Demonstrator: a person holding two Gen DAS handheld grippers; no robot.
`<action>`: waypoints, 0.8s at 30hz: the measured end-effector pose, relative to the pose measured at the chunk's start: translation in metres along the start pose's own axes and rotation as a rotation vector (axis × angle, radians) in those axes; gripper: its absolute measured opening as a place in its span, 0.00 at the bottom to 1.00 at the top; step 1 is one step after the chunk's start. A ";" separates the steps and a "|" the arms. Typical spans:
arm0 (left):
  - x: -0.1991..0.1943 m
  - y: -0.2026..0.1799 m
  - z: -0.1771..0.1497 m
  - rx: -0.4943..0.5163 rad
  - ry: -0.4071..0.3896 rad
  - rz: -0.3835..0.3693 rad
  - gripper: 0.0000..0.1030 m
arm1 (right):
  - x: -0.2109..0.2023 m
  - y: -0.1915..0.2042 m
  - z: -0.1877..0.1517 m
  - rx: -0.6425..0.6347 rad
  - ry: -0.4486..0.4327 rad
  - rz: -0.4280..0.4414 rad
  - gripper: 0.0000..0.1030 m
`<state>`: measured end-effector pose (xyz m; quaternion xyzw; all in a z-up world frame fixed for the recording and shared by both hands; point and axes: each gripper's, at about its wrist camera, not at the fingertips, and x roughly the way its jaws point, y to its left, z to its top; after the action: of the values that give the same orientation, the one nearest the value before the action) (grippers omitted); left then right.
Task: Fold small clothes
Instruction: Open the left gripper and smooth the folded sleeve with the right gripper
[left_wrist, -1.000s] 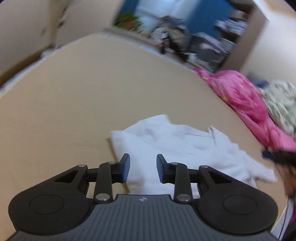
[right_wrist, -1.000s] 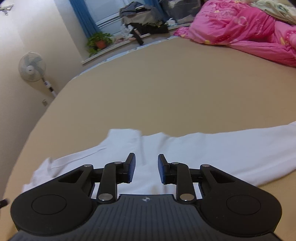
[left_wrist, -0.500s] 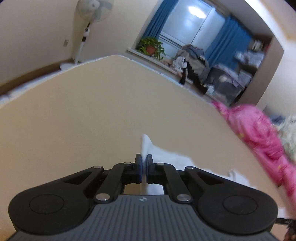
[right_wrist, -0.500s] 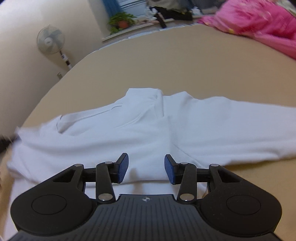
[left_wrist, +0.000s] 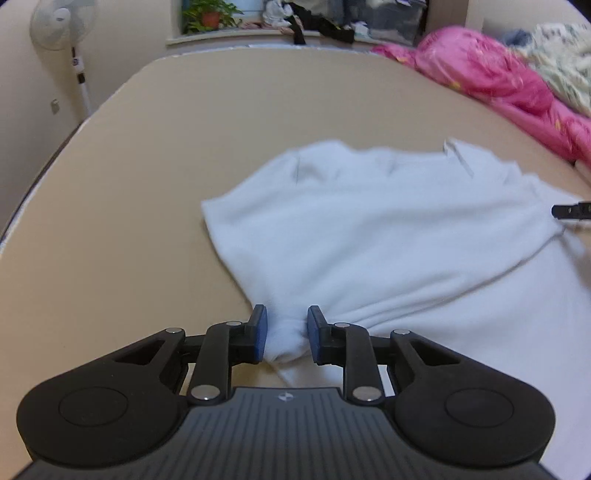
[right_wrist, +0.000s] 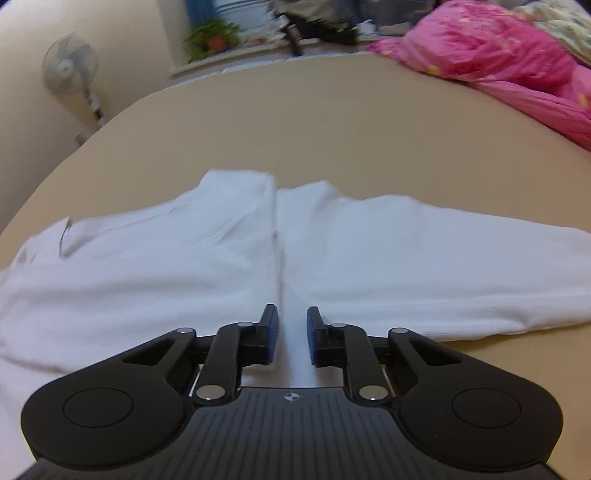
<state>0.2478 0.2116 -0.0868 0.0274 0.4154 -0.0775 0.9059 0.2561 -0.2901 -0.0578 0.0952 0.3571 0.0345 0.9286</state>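
left gripper (left_wrist: 283, 329) jaws loosely bracket a bunched corner of the white garment (left_wrist: 388, 236); right gripper (right_wrist: 291, 334) jaws part-open, empty; cloth could slip free.

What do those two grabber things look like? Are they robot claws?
Both match: the left gripper and right gripper are matte black, with two round lobes, a ribbed grey centre bearing a tiny emblem, silver rivets, and blue pads on the fingertips. No cables or sleeves show.
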 end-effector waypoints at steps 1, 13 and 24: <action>-0.011 -0.002 0.005 -0.019 -0.041 -0.003 0.26 | -0.007 0.000 0.003 -0.001 -0.040 0.020 0.17; -0.085 -0.063 -0.025 0.019 -0.113 0.068 0.68 | -0.043 -0.015 0.007 -0.016 -0.059 0.089 0.46; -0.226 -0.096 -0.080 -0.037 -0.350 0.093 0.83 | -0.167 -0.046 0.014 0.009 -0.258 0.133 0.53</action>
<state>0.0276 0.1529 0.0332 0.0160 0.2510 -0.0317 0.9673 0.1417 -0.3592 0.0527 0.1264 0.2278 0.0817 0.9620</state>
